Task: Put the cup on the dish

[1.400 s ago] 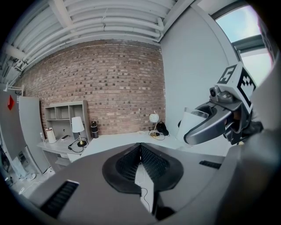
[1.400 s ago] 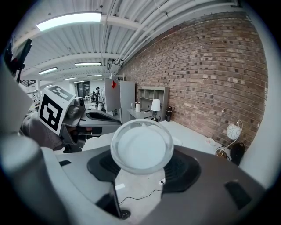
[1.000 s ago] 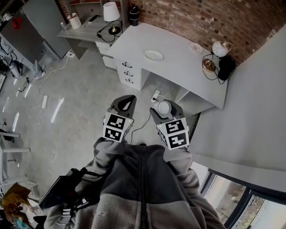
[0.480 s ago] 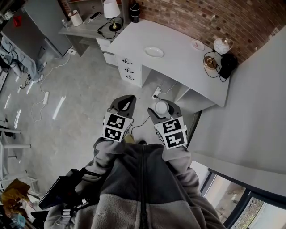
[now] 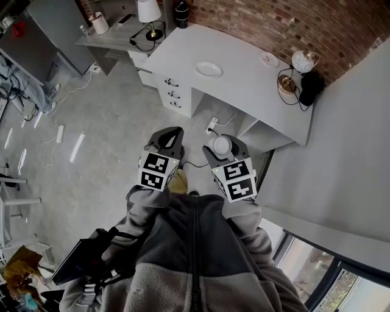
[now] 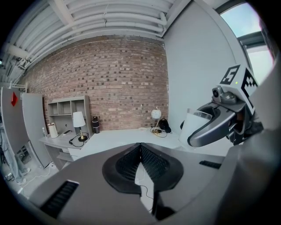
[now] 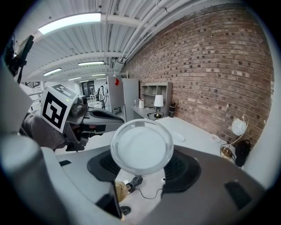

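My right gripper [image 5: 221, 142] is shut on a clear, round cup [image 5: 220, 147] and holds it in the air over the floor, well short of the desk. In the right gripper view the cup [image 7: 141, 141] fills the space between the jaws of the right gripper [image 7: 142, 154]. The left gripper view shows that cup [image 6: 193, 126] from the side. A white dish [image 5: 209, 69] lies on the grey desk [image 5: 244, 91]; the same dish [image 7: 178, 136] is in the right gripper view. My left gripper [image 5: 171, 133] is shut and empty beside the right one, and its jaws meet at the tip [image 6: 140, 146].
The desk also carries a small saucer [image 5: 269, 60], a globe lamp [image 5: 301, 61] and a black object [image 5: 309, 89]. Drawers [image 5: 173, 95] sit under its left end. A lower side desk with a table lamp [image 5: 146, 12] stands further left. A cable [image 5: 196, 163] trails on the floor.
The desk and dish sit slightly higher in the head view than before. Both grippers have shifted a little, and the cup stays in the right one.
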Motion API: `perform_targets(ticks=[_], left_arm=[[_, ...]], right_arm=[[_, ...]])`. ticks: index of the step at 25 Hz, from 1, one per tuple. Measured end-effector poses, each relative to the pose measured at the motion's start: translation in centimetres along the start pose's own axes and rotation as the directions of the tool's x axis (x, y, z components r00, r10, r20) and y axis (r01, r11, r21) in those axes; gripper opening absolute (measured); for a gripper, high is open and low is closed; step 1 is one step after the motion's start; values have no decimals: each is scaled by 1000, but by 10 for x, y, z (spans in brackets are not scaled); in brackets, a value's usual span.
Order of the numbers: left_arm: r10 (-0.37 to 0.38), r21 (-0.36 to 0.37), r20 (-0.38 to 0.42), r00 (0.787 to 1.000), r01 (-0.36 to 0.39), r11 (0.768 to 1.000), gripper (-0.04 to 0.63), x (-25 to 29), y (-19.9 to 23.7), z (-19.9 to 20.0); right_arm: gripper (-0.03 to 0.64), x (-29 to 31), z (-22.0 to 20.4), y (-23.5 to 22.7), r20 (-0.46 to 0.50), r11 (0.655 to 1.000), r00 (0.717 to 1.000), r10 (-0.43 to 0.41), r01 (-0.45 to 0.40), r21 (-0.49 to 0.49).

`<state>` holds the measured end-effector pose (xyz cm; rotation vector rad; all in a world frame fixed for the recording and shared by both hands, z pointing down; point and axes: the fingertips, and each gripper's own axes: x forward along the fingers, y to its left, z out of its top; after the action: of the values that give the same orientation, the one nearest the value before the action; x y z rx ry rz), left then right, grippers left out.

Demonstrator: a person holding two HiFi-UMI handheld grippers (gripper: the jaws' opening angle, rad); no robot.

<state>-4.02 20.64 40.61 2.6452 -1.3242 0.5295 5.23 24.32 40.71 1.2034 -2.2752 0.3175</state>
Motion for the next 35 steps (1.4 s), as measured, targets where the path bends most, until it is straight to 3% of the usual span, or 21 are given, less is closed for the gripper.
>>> perform_targets(ticks=[15,25,35], left_arm=[[-36,-50,14,999,36,998,6,129,92,27],[-90,-79,-31,995,87,993,6,215,162,43],[-158,-77,-48,986,154,985,6,295,225,72]], right_arm=[[258,112,54,-88,-46,1000,999,-24,24,-13],[258,196,91,-148,-110,998,993,-39,44,42],[258,260,137,-210,-137,989,985,-103,116,87]])
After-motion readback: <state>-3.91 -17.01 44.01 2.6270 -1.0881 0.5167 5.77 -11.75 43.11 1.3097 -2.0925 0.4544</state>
